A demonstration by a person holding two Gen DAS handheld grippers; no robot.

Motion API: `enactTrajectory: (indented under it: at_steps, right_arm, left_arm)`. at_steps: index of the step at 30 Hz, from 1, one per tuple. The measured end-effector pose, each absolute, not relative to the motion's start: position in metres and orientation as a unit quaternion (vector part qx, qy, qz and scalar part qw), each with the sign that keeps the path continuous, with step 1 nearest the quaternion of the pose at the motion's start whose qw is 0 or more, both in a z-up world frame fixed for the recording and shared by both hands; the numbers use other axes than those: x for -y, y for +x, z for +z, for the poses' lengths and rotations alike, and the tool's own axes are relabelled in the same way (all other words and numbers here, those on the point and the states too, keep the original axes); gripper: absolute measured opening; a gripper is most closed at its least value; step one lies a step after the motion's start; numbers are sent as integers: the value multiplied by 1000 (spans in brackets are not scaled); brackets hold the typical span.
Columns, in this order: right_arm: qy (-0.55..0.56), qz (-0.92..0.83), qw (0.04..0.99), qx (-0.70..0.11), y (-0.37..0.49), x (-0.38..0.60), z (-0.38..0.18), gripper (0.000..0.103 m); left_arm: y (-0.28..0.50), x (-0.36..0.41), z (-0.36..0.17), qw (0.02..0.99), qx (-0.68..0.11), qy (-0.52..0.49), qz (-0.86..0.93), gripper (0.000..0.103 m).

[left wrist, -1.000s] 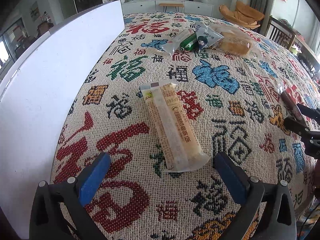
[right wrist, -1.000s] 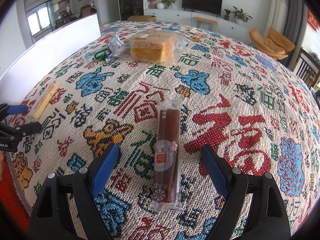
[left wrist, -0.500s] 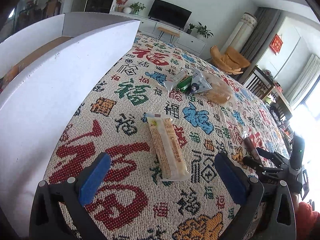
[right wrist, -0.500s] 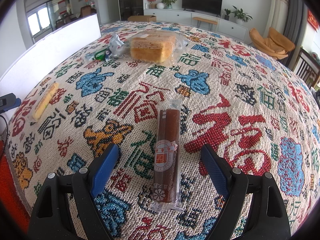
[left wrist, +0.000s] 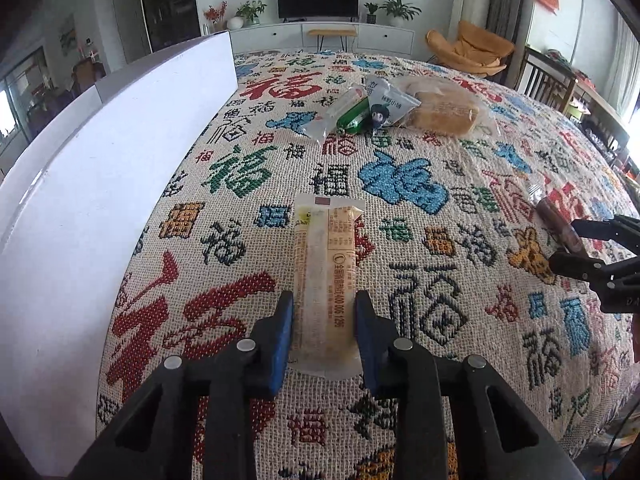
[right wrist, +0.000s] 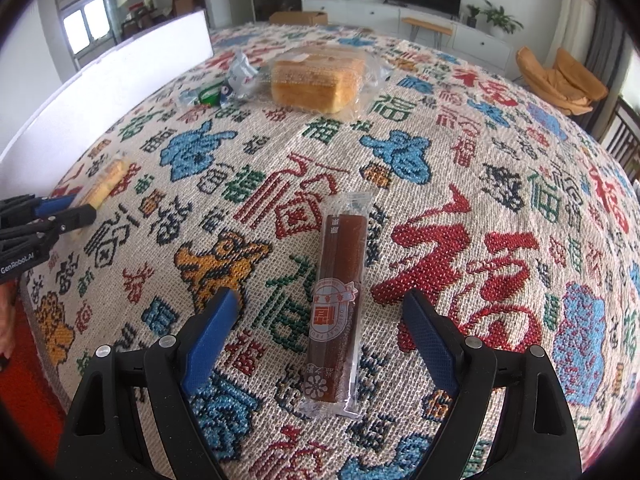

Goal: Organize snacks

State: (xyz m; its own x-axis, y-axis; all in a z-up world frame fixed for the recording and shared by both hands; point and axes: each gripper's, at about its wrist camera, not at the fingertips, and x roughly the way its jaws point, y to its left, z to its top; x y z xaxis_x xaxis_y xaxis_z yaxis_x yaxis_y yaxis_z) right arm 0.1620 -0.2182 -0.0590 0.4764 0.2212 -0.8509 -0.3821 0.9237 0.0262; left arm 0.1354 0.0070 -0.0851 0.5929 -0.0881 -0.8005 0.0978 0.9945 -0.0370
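Patterned surface (left wrist: pixel 440 208) is carrying snacks while left gripper (left wrist: pixel 323 318) fingers are closing on the yellow bar (left wrist: pixel 323 276) and right gripper (right wrist: pixel 320 330) fingers are standing apart around the brown bar (right wrist: pixel 338 292).

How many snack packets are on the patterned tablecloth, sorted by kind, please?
Long bars: 2, yellow bar, brown bar
Bagged cake loaf: 1
Small packets: 3, clear packet, green packet, white-blue packet
Total: 6

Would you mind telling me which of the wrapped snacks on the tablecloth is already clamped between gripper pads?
The pale yellow snack bar: the left gripper has just closed on it. The brown bar lies untouched between the right gripper's open jaws.
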Motion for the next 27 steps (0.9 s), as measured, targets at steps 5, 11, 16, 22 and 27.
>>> enactTrajectory:
  at_steps: [5,11,16,22,27]
  right_arm:
    - [-82,173,821,-537,180,214,-45,84]
    - [-91,155,804,-568,192,211,-51,28]
    - [-37,160,808,-566,194,218,-38,20]
    - [21,192,821,-537,193,208,-4,20]
    - [36,262,837,-480,203,146,57,20]
  left_arm:
    - [119,-27,-64,903,-418,-58,-79,29]
    - [103,-49,-49,905,-402,-114,-87,29]
    - [93,-76,-23,908,-371,-169,-91,29]
    - [82,-105,10,913,-333,-217,-90,29]
    - [76,-159,38,919,-304,-246,-47,29]
